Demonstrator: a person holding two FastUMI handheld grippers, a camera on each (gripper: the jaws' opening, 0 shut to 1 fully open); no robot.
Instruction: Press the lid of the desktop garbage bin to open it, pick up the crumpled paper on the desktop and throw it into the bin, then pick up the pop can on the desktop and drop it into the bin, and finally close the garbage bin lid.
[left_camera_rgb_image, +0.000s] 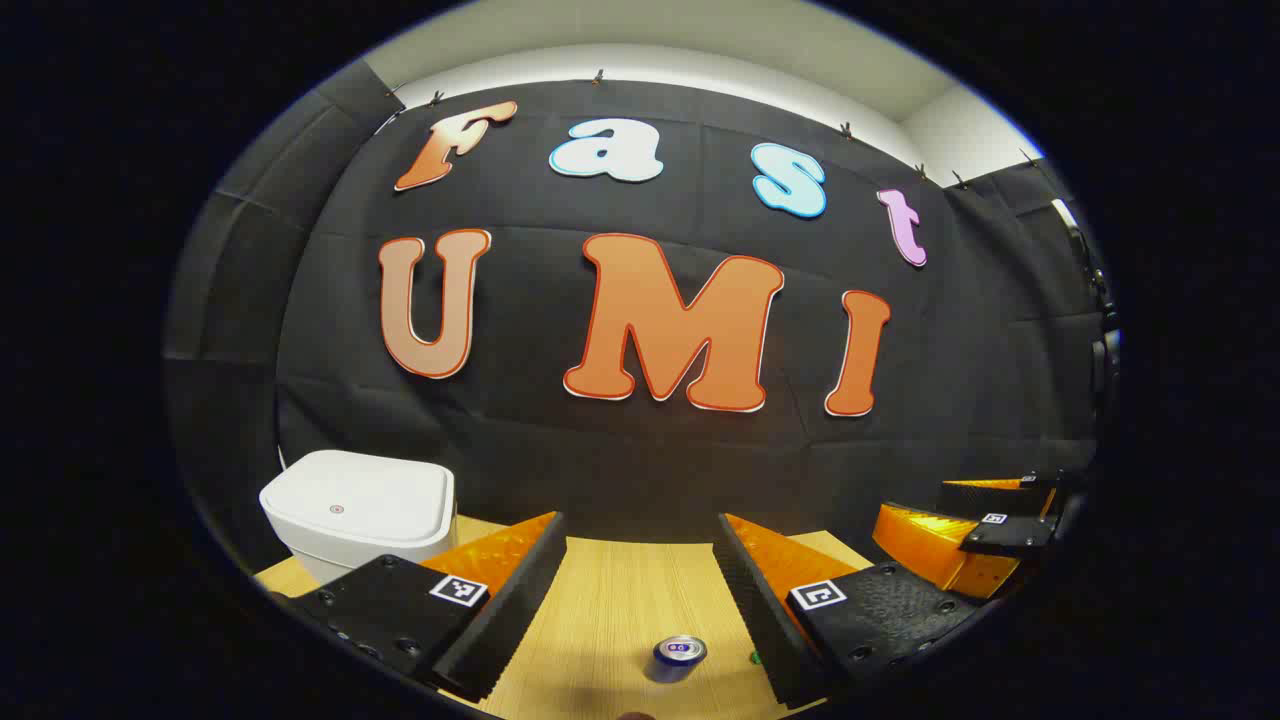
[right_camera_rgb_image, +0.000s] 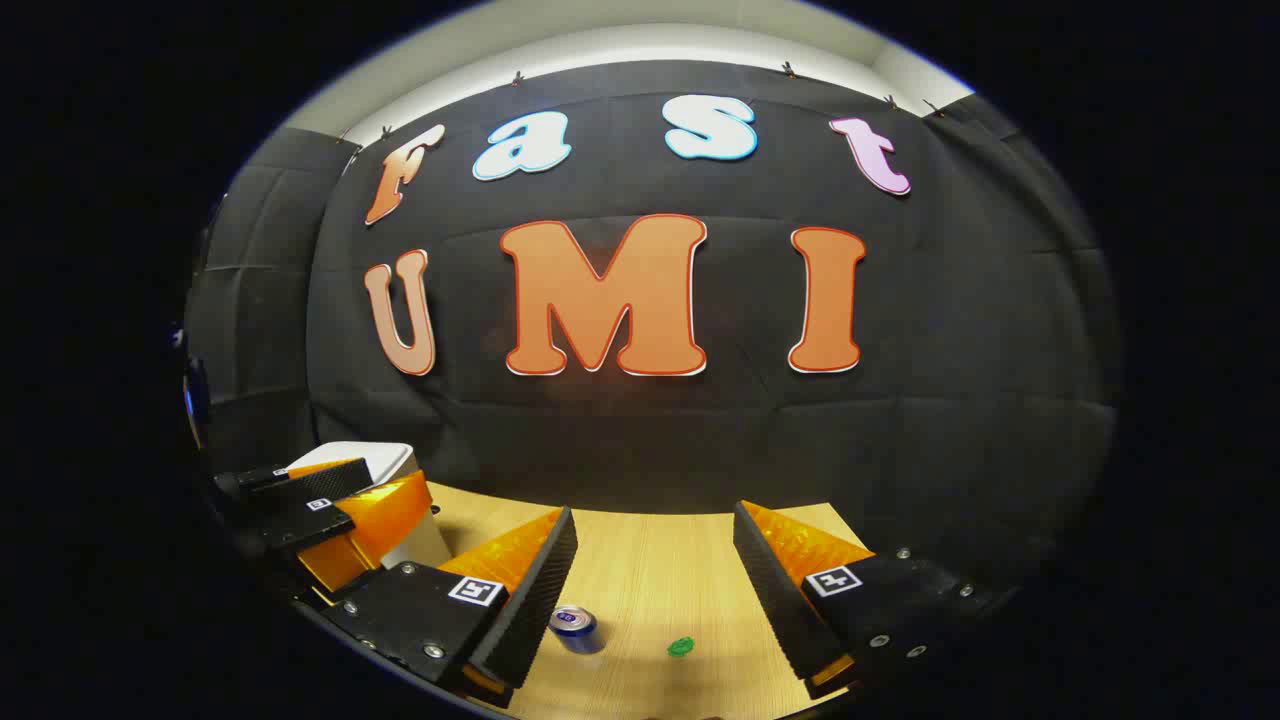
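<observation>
The white garbage bin stands at the table's back left with its lid down; its top corner peeks out behind my left gripper. A blue pop can stands upright on the table just below and between the left gripper's open fingers. In the right gripper view the can sits beside the left finger of my right gripper, which is open and holds nothing. A small green crumpled lump lies right of the can, also glimpsed as a green speck.
The light wooden table runs back to the black cloth wall. My right gripper hovers at the right of the left gripper view, level with the left one.
</observation>
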